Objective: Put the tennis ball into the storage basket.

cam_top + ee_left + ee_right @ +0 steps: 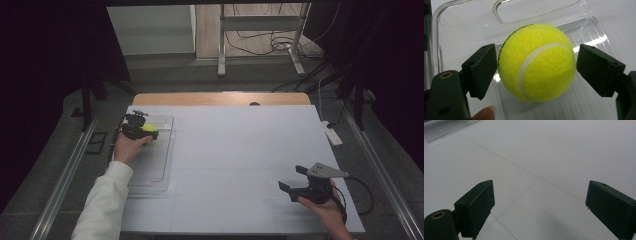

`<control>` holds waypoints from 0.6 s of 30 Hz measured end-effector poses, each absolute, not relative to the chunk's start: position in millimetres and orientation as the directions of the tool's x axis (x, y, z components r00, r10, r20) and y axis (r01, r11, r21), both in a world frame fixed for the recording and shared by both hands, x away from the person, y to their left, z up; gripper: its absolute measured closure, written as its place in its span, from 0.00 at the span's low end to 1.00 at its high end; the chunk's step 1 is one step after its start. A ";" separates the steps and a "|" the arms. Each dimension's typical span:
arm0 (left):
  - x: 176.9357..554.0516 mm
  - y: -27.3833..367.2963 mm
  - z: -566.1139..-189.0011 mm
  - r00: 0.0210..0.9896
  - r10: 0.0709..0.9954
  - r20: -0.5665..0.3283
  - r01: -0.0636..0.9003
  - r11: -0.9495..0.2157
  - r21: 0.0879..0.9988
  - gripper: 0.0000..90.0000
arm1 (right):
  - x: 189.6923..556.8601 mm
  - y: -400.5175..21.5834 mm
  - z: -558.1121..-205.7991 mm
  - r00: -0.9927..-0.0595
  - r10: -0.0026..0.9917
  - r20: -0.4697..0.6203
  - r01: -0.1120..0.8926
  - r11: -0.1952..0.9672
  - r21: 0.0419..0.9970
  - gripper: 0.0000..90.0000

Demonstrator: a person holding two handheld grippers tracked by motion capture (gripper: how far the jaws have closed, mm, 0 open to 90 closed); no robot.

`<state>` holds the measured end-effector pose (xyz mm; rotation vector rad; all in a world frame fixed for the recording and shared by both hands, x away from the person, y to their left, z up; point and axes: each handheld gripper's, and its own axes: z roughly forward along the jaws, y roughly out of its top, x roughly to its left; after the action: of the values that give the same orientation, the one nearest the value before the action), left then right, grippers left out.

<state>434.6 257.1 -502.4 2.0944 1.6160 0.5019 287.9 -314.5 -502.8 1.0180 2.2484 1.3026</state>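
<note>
Worktop (235, 150) under pale grey sheet, faint seam lines across it. Wooden edge strip (220, 98) bare at 12 o'clock. White power strip (332, 135) at 3 o'clock edge. Metal stand (260, 30) on floor beyond, 12 o'clock; loose cables (272, 44) around its feet.

Left gripper (141, 131) over the clear tray (161, 172) with a yellow ball (149, 128); right gripper (294, 179) above the white table (240, 150).

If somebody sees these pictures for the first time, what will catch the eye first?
The bright yellow tennis ball, lying in a clear plastic tray at the table's left side, between the jaws of the left gripper. A narrow gap shows beside each jaw. The right gripper hovers open over the bare white tabletop.
</note>
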 end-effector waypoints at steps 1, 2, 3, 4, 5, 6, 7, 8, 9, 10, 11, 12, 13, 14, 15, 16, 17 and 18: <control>433.9 257.5 -501.0 0.251 0.968 0.007 0.802 -0.212 0.558 0.19 | 287.9 -314.6 -502.8 -0.681 0.730 0.053 0.409 0.319 0.855 0.10; 433.9 257.5 -501.0 0.251 0.968 0.007 0.802 -0.212 0.558 0.18 | 287.9 -314.6 -502.8 -0.681 0.730 0.053 0.409 0.319 0.855 0.10; 433.3 257.6 -500.1 0.253 0.967 0.003 0.797 -0.211 0.566 0.18 | 288.0 -314.6 -502.8 -0.680 0.731 0.054 0.410 0.319 0.855 0.10; 432.6 257.4 -499.3 0.255 0.967 0.002 0.795 -0.212 0.568 0.17 | 288.0 -314.5 -502.9 -0.681 0.730 0.053 0.409 0.320 0.854 0.10; 431.8 257.0 -498.4 0.256 0.967 0.002 0.793 -0.211 0.572 0.16 | 287.9 -314.4 -502.8 -0.682 0.730 0.053 0.409 0.320 0.854 0.10; 430.9 257.0 -496.8 0.261 0.965 0.002 0.787 -0.214 0.579 0.16 | 287.9 -314.4 -502.8 -0.682 0.729 0.053 0.409 0.320 0.855 0.10; 430.2 257.0 -495.4 0.265 0.964 0.000 0.782 -0.215 0.585 0.16 | 288.0 -314.5 -502.8 -0.682 0.729 0.053 0.409 0.320 0.855 0.10; 429.4 256.5 -494.2 0.265 0.964 -0.008 0.779 -0.210 0.591 0.15 | 287.9 -314.6 -502.7 -0.681 0.730 0.053 0.409 0.319 0.855 0.10; 428.7 256.0 -493.0 0.269 0.963 -0.008 0.776 -0.212 0.594 0.15 | 287.7 -314.7 -502.6 -0.681 0.731 0.054 0.409 0.318 0.855 0.10; 428.0 255.8 -491.8 0.274 0.962 -0.004 0.771 -0.217 0.599 0.15 | 287.6 -314.8 -502.6 -0.680 0.731 0.054 0.410 0.317 0.855 0.10; 426.8 254.9 -490.3 0.274 0.962 -0.003 0.767 -0.217 0.604 0.15 | 287.7 -314.8 -502.6 -0.680 0.731 0.055 0.410 0.317 0.855 0.10; 425.9 254.7 -489.1 0.276 0.961 -0.002 0.763 -0.218 0.608 0.14 | 287.9 -314.8 -502.8 -0.680 0.731 0.053 0.409 0.319 0.855 0.10; 425.0 254.7 -487.8 0.279 0.960 -0.001 0.758 -0.219 0.614 0.14 | 288.0 -314.7 -502.9 -0.680 0.731 0.054 0.410 0.319 0.855 0.10; 424.3 254.6 -487.0 0.279 0.960 -0.001 0.756 -0.219 0.617 0.14 | 288.0 -314.6 -503.0 -0.680 0.731 0.053 0.410 0.320 0.854 0.10; 422.9 254.9 -485.4 0.282 0.959 0.000 0.753 -0.221 0.620 0.14 | 288.0 -314.6 -502.9 -0.681 0.731 0.053 0.410 0.320 0.854 0.10; 422.0 255.1 -484.6 0.284 0.959 -0.003 0.751 -0.220 0.623 0.14 | 287.7 -314.7 -502.8 -0.680 0.732 0.053 0.410 0.319 0.855 0.10; 420.7 255.4 -483.5 0.283 0.959 -0.007 0.751 -0.217 0.624 0.14 | 287.6 -314.7 -502.7 -0.679 0.732 0.054 0.410 0.318 0.855 0.10; 420.7 255.4 -483.5 0.283 0.959 -0.007 0.751 -0.217 0.624 0.13 | 287.6 -314.7 -502.7 -0.679 0.732 0.054 0.410 0.318 0.855 0.10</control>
<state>420.7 255.4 -483.5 2.0388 1.5281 0.5277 287.6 -314.7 -502.7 1.0208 2.2464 1.3024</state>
